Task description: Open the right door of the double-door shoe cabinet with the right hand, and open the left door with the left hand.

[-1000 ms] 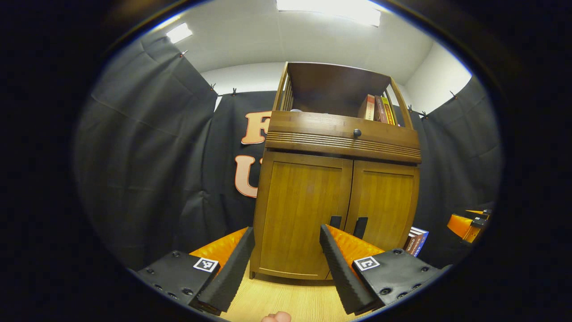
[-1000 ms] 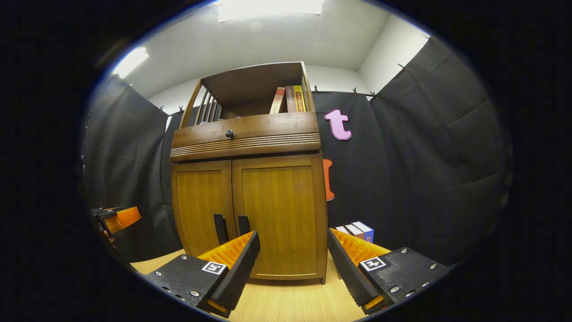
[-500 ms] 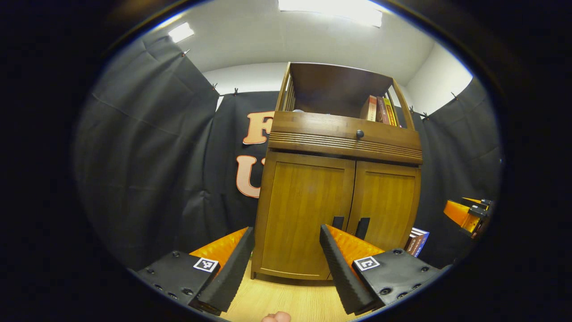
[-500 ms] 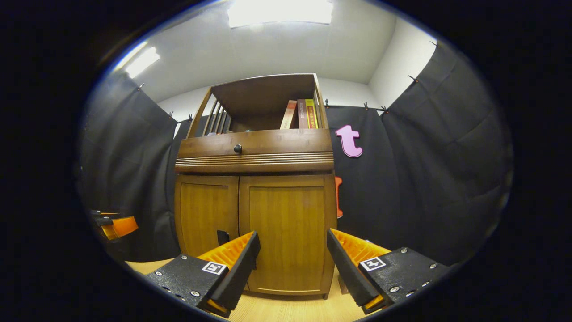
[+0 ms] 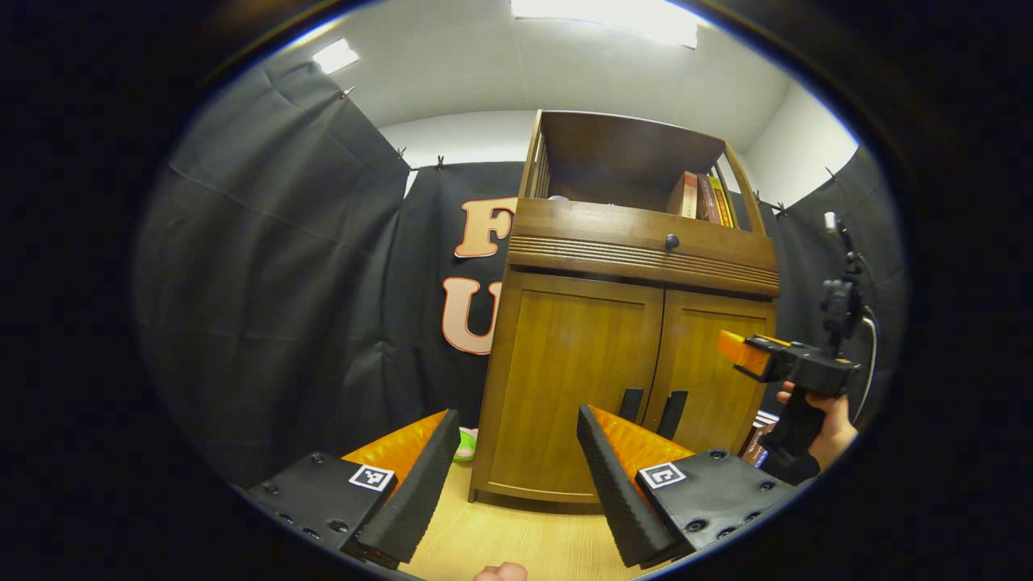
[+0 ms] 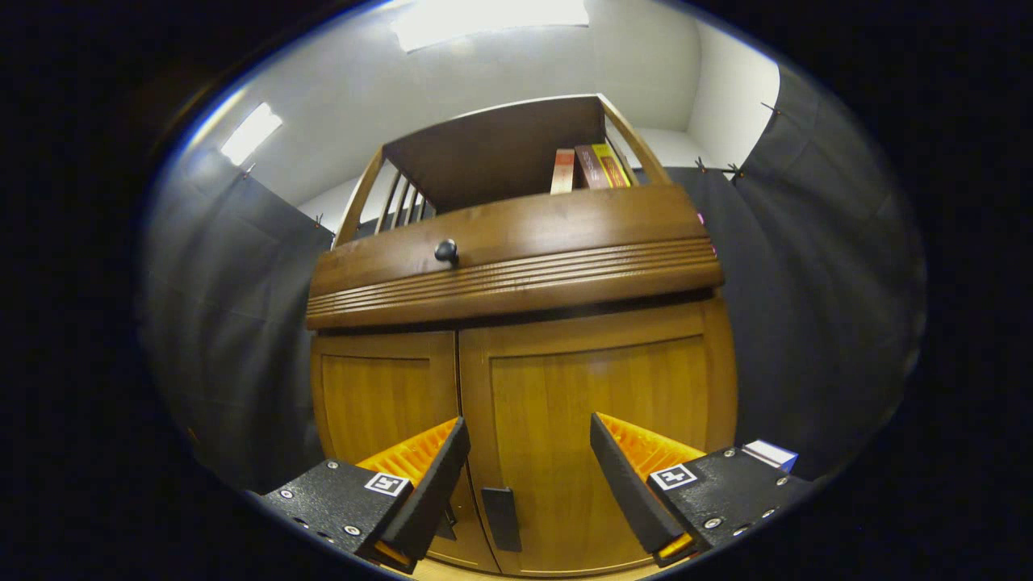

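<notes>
Both cabinet doors shut, grippers not on handles.
L gripper [image 5: 516,476] jaws wide, low in front of left door [image 5: 565,379]. R gripper [image 6: 529,480] jaws wide, close to right door [image 6: 597,428], its handle [image 6: 501,518] btwn the fingers, untouched.

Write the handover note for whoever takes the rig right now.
Right gripper: open, holding nothing, close in front of the right door, its handle low between the fingers.
Left gripper: open, holding nothing, farther back, facing the left door.
Shoe cabinet: both doors shut.
Done: nothing opened.
Left: take the right handle and pull the door open, then the left handle with the left gripper.
</notes>
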`<state>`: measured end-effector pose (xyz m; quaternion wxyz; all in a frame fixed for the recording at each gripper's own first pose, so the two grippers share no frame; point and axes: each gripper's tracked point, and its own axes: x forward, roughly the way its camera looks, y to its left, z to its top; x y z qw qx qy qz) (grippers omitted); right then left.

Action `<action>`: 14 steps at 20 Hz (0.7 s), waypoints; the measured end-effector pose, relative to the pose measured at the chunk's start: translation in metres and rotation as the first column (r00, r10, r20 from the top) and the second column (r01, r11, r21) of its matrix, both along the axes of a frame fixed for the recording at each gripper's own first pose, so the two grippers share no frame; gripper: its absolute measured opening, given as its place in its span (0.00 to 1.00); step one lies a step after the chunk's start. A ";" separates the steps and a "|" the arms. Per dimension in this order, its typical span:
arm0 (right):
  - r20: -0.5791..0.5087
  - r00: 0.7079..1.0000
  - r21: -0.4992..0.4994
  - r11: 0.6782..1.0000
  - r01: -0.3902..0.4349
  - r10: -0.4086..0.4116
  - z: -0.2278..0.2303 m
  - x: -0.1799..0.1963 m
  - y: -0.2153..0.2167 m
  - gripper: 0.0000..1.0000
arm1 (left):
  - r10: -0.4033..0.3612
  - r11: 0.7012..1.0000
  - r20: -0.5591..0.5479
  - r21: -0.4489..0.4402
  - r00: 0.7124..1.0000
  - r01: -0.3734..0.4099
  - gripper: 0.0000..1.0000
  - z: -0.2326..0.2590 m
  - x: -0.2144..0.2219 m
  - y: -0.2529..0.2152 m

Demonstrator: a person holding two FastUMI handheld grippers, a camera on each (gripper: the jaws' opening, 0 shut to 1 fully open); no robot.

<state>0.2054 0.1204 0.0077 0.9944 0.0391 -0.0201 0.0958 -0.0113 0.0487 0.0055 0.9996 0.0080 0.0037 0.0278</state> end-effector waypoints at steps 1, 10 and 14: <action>-0.038 0.999 -0.009 1.000 -0.008 0.008 -0.018 0.010 0.006 0.93 | 0.013 1.000 0.002 0.012 1.000 -0.013 0.94 0.001 -0.003 0.005; -0.188 0.981 -0.078 0.996 0.037 -0.051 -0.122 0.037 0.009 0.93 | 0.060 0.998 0.017 0.014 0.998 -0.060 0.94 0.005 -0.010 0.030; -0.212 0.975 -0.084 0.995 0.053 -0.070 -0.132 0.045 0.010 1.00 | 0.062 0.998 0.017 0.013 0.998 -0.062 0.94 0.005 -0.013 0.035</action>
